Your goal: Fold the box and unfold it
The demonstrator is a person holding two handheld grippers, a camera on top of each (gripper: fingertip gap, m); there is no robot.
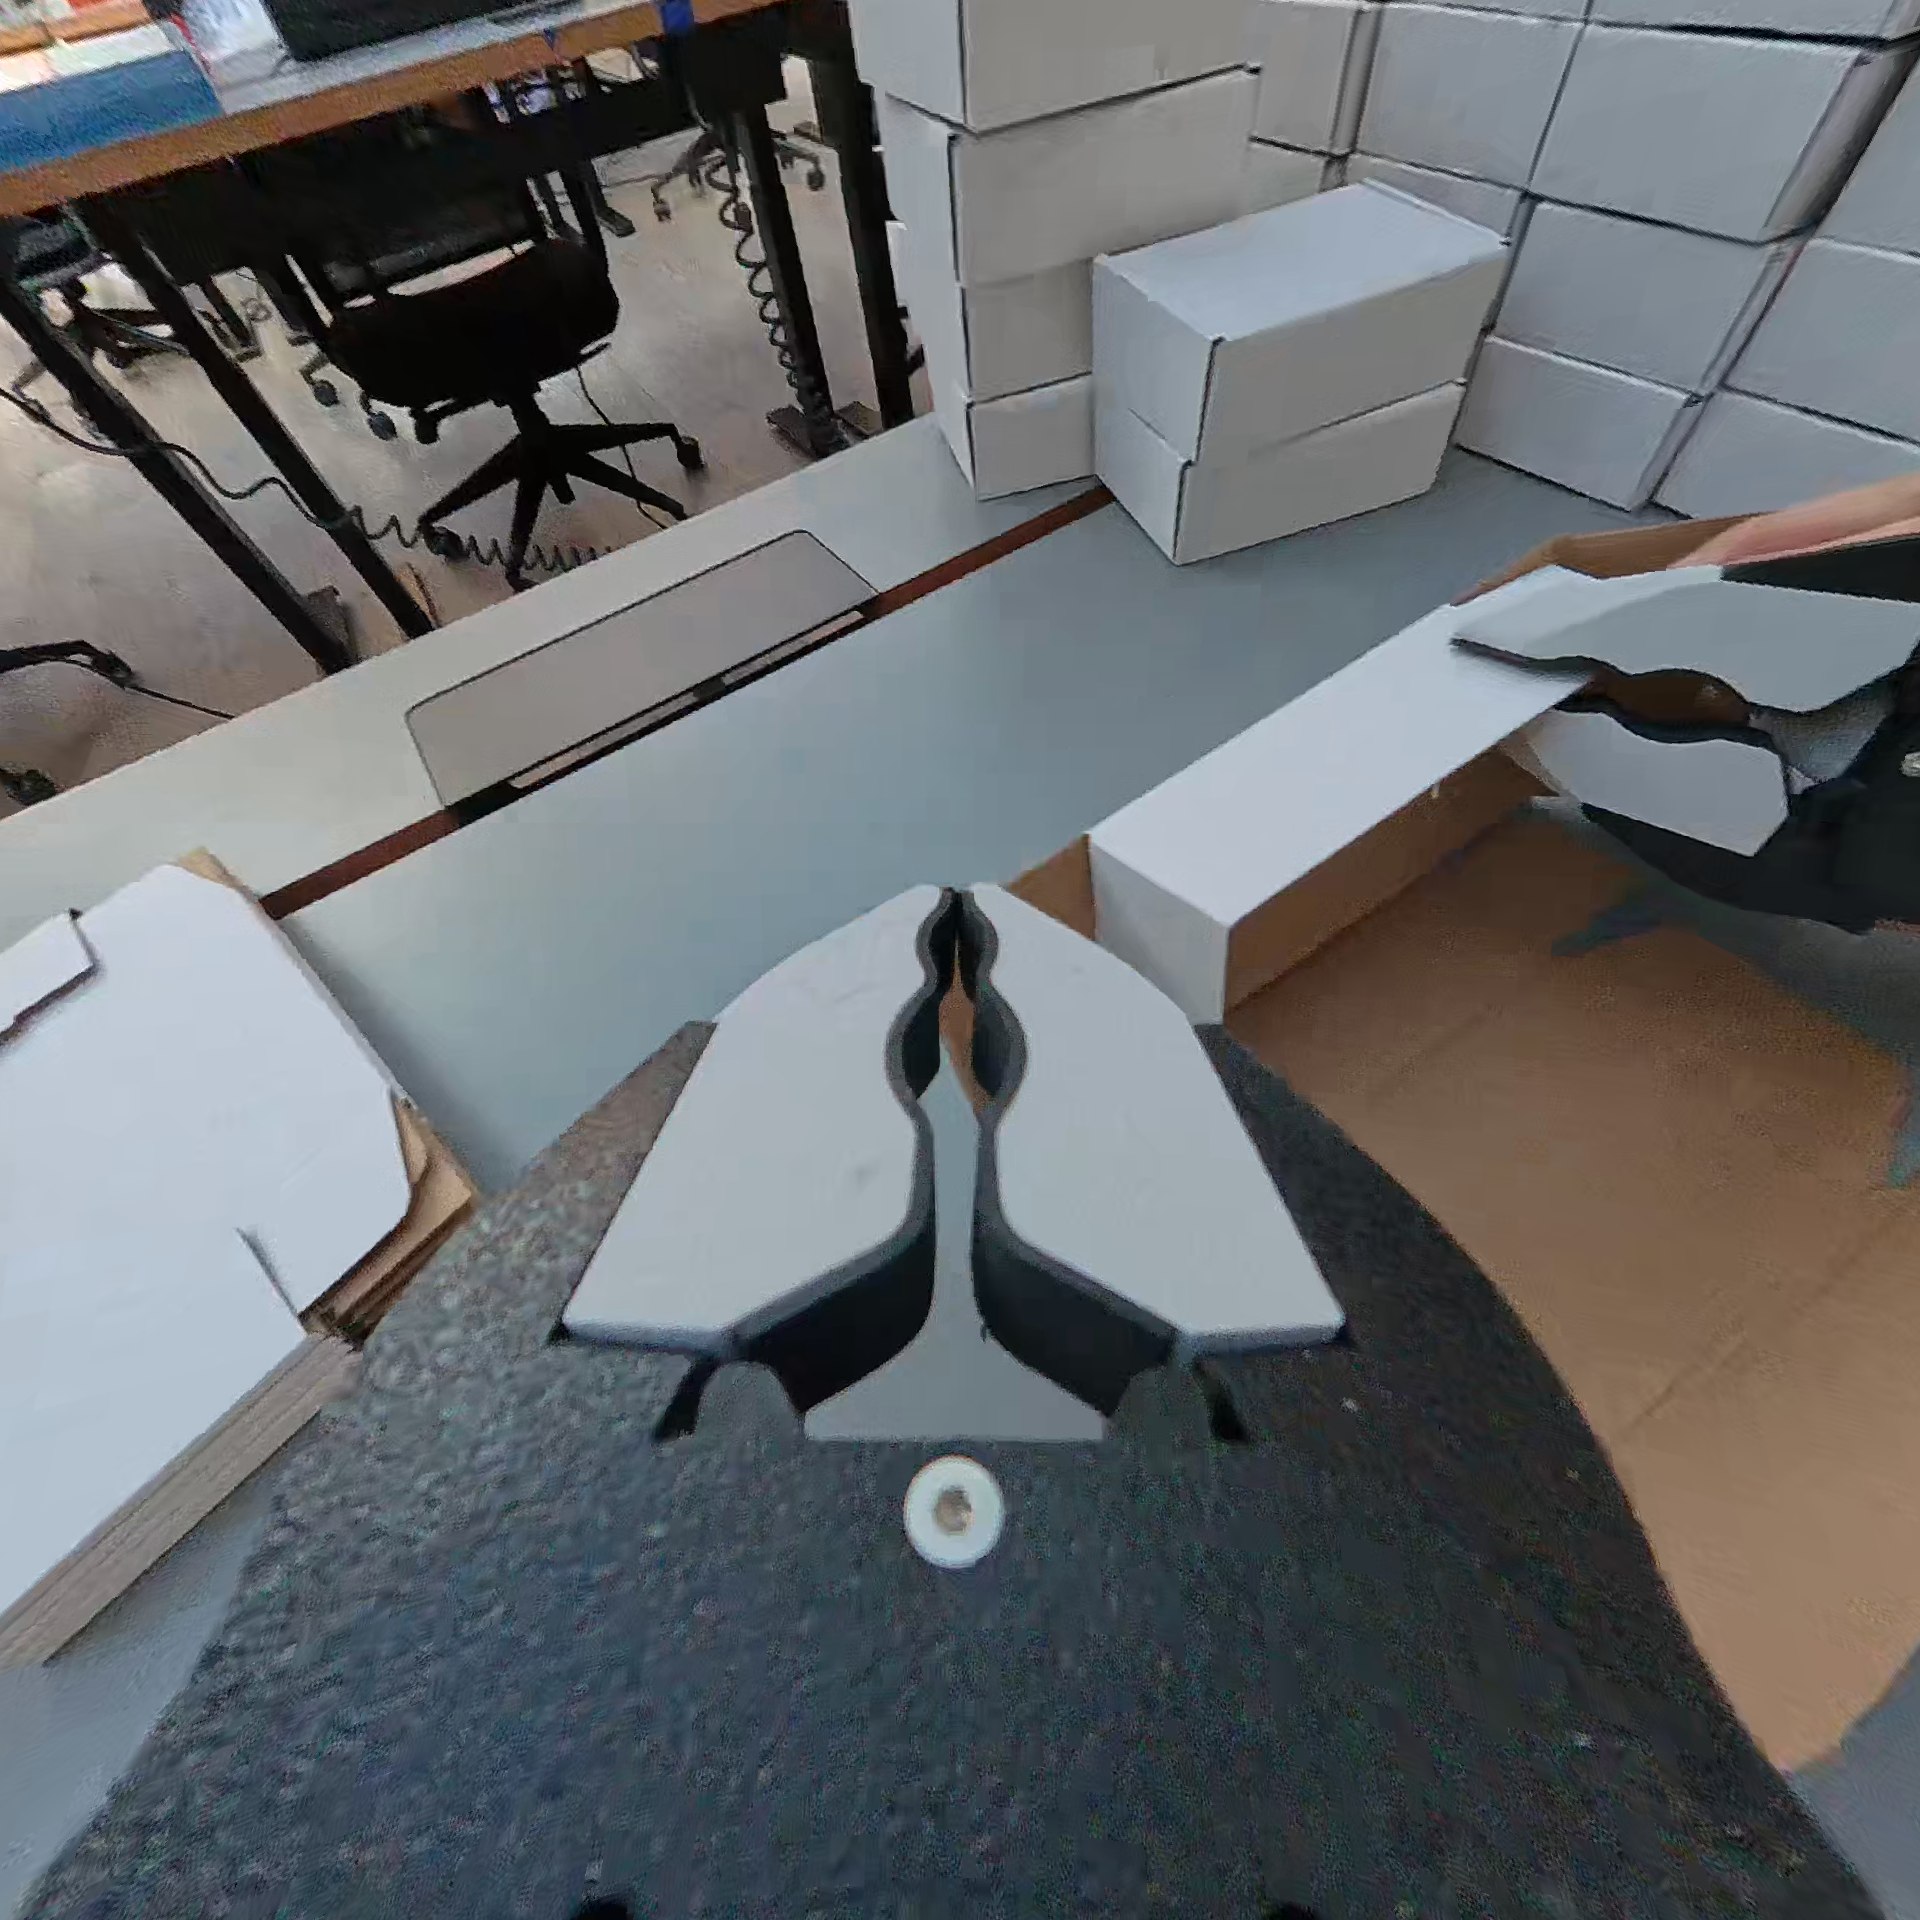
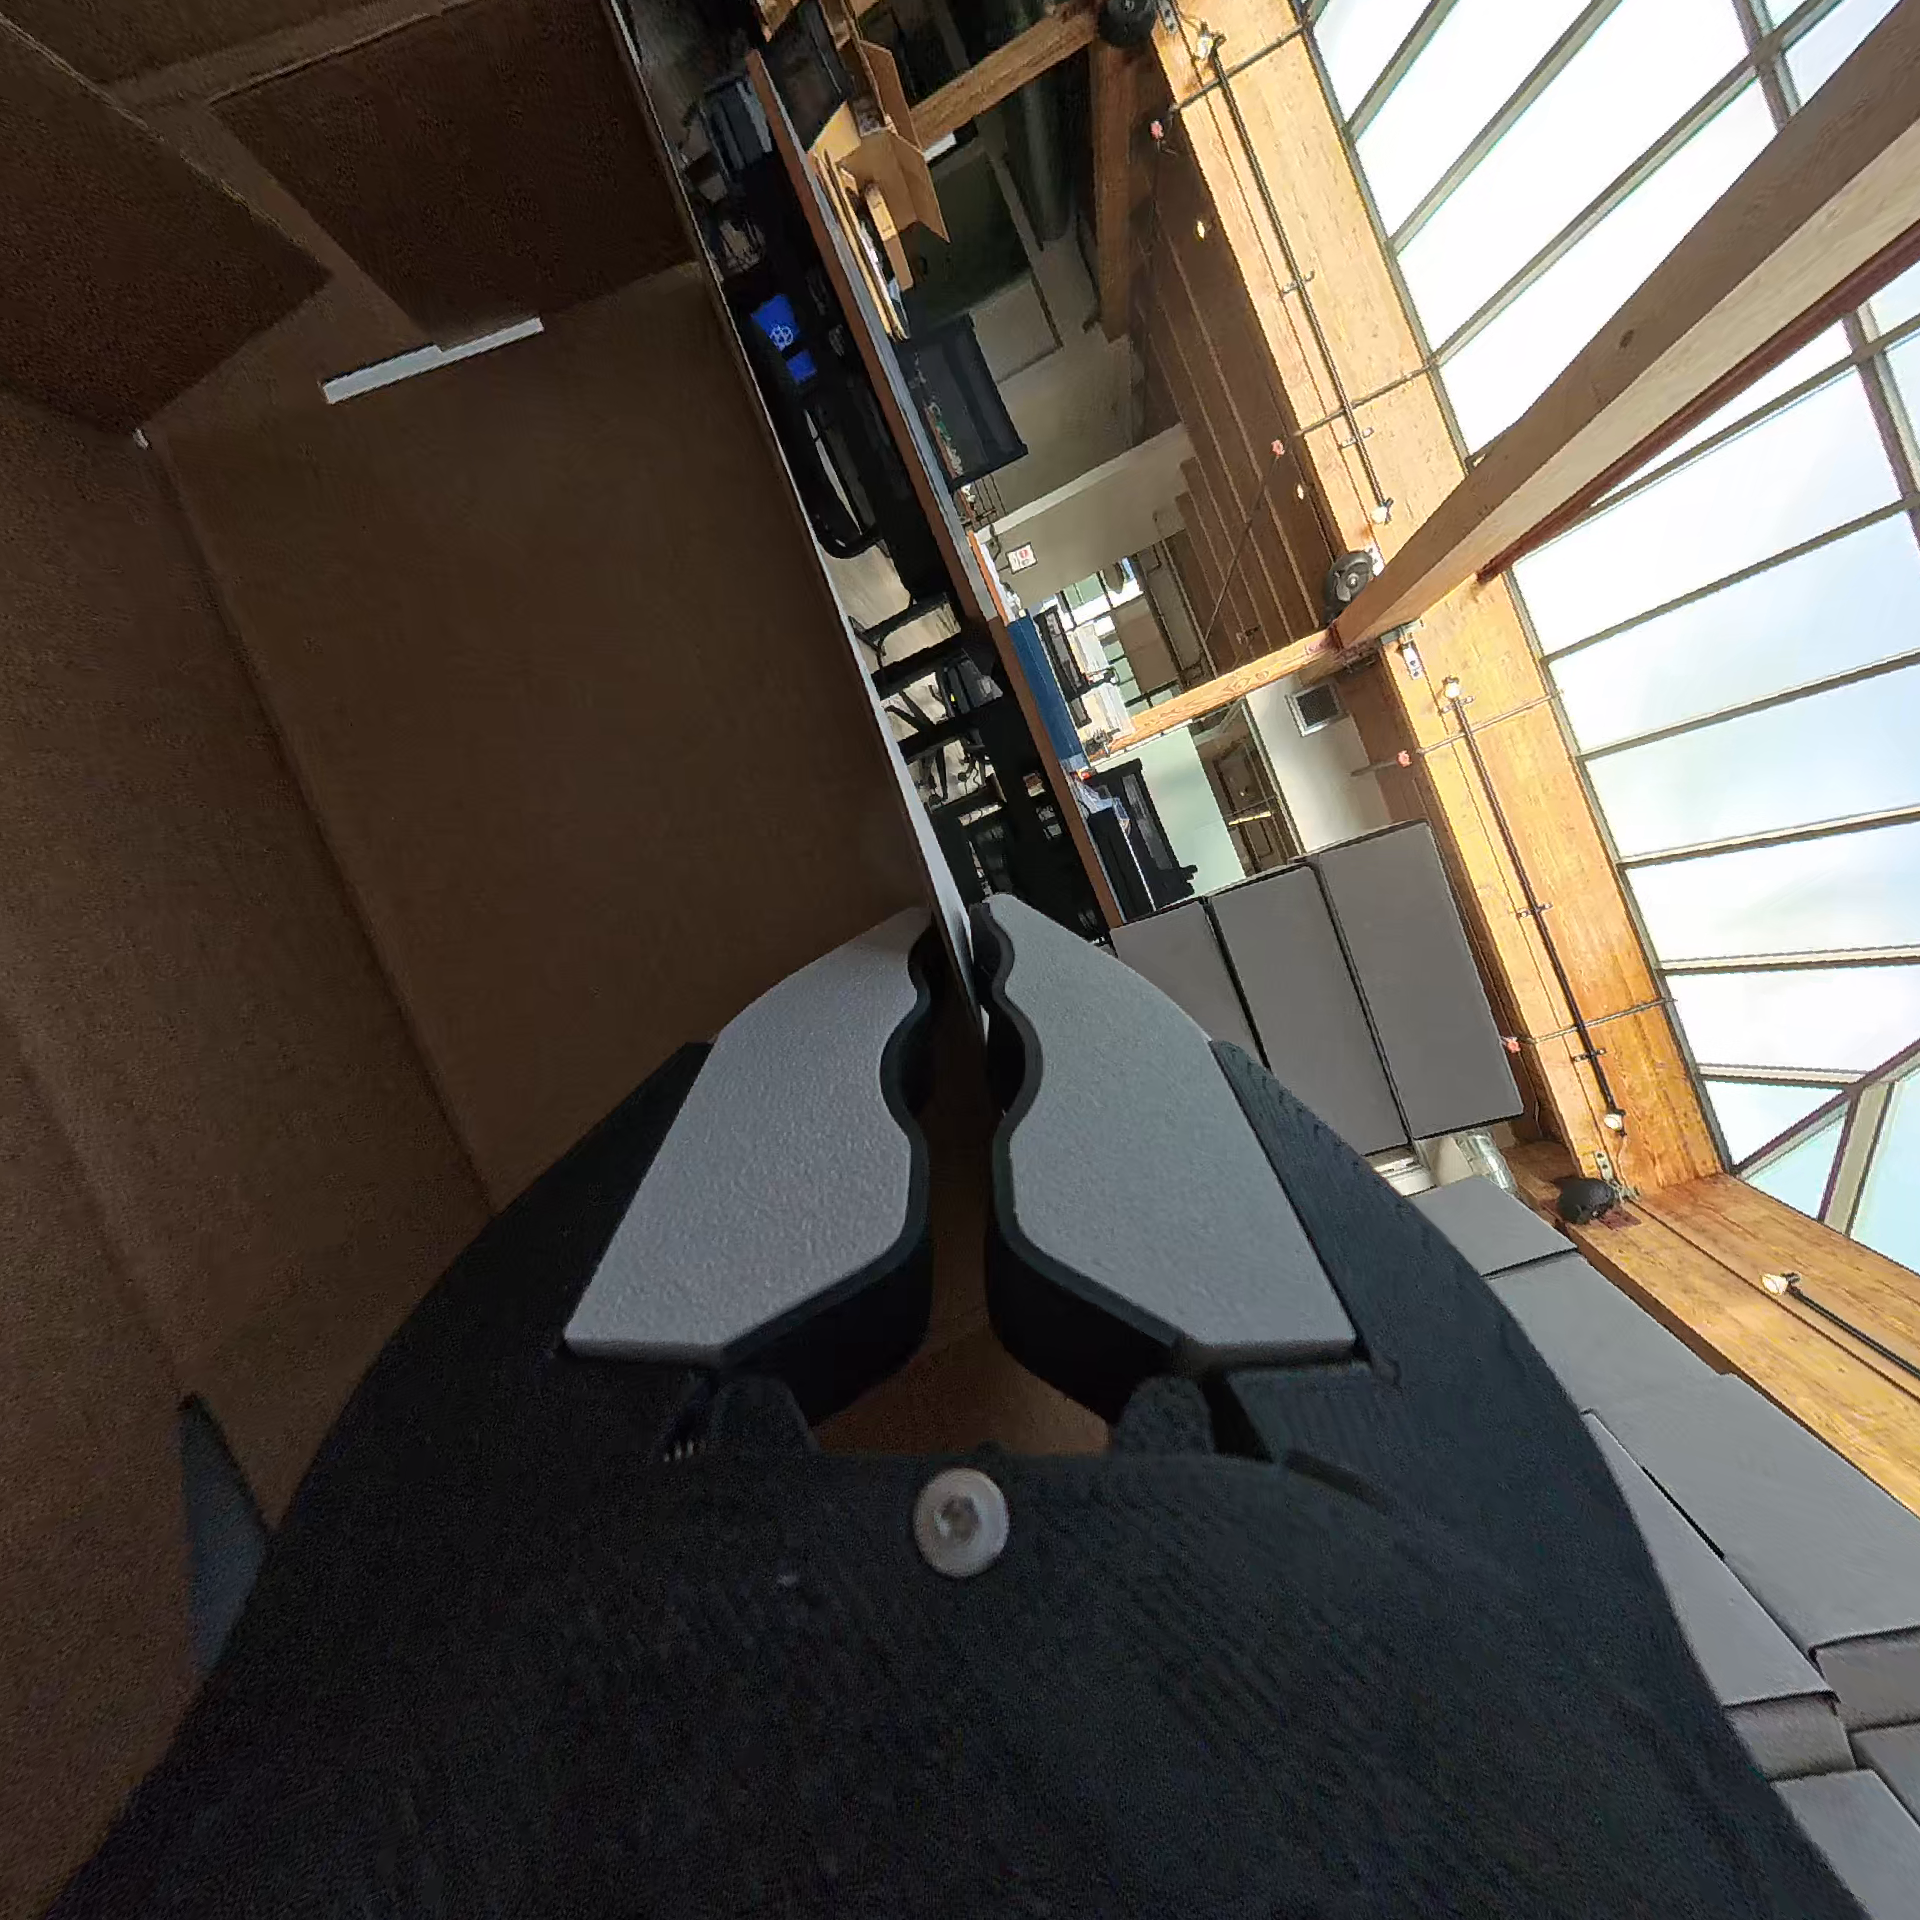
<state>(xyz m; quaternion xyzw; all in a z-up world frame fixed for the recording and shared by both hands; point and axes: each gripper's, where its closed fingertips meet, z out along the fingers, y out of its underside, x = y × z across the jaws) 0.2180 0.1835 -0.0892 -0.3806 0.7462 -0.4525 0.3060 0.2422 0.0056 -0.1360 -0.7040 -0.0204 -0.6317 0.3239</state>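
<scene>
The box [image 1: 1507, 1143] is a white cardboard blank with a brown inside, lying half folded on the grey table [image 1: 779, 790]. Its long wall [image 1: 1299, 810] stands up along the far side. My right gripper [image 1: 1496, 681] comes in from the right and is shut on the top edge of that wall. In the right wrist view the gripper [image 2: 961, 920] pinches the thin wall edge, with the brown inside [image 2: 520, 675] to its left. My left gripper [image 1: 958, 904] is shut with its tips together, just left of the box's near corner and its small brown flap [image 1: 1049, 894].
A stack of flat white blanks [image 1: 156, 1143] lies at the left. Folded white boxes [image 1: 1299, 343] are piled at the back and right. Beyond the table's far edge stand a black office chair [image 1: 488, 343] and desks.
</scene>
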